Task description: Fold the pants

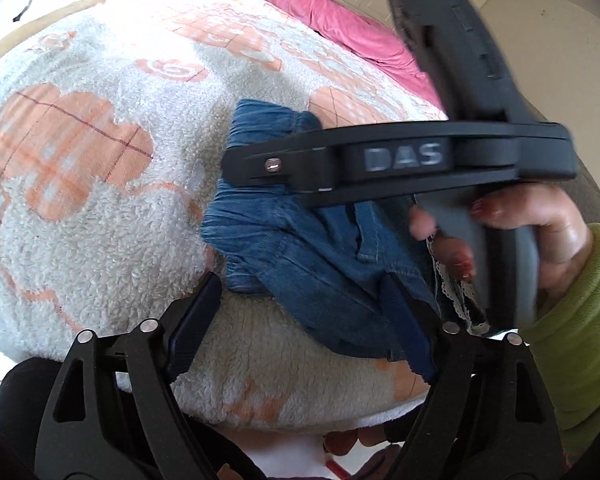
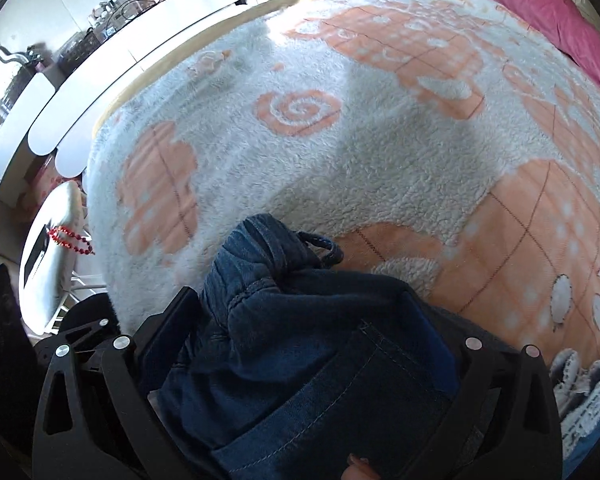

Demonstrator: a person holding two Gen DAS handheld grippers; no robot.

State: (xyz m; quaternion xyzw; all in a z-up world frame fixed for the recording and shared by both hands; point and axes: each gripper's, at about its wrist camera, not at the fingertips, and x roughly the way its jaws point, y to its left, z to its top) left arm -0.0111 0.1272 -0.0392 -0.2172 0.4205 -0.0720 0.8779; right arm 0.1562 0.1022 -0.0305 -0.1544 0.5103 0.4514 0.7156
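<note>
Dark blue denim pants (image 1: 308, 256) lie bunched on a fluffy white and orange blanket (image 1: 100, 220). My left gripper (image 1: 300, 278) stands open at the near edge of the heap. Its right finger (image 1: 408, 332) rests against the denim, and mostly blanket shows between the jaws. A hand (image 1: 548, 232) in a green sleeve holds the right gripper, whose black housing (image 1: 400, 156) crosses above the pants. In the right wrist view the pants (image 2: 300, 360) fill the whole gap of my right gripper (image 2: 300, 300), pressed against both fingers, with the gathered waistband (image 2: 260, 248) sticking out ahead.
A pink quilt (image 1: 320, 8) lies at the far end of the bed (image 2: 340, 160). White lace trim (image 1: 452, 288) shows beside the hand. White tables with clutter (image 2: 100, 60) and red beads (image 2: 70, 238) stand left of the bed. A printed cloth (image 2: 580, 392) lies at the right.
</note>
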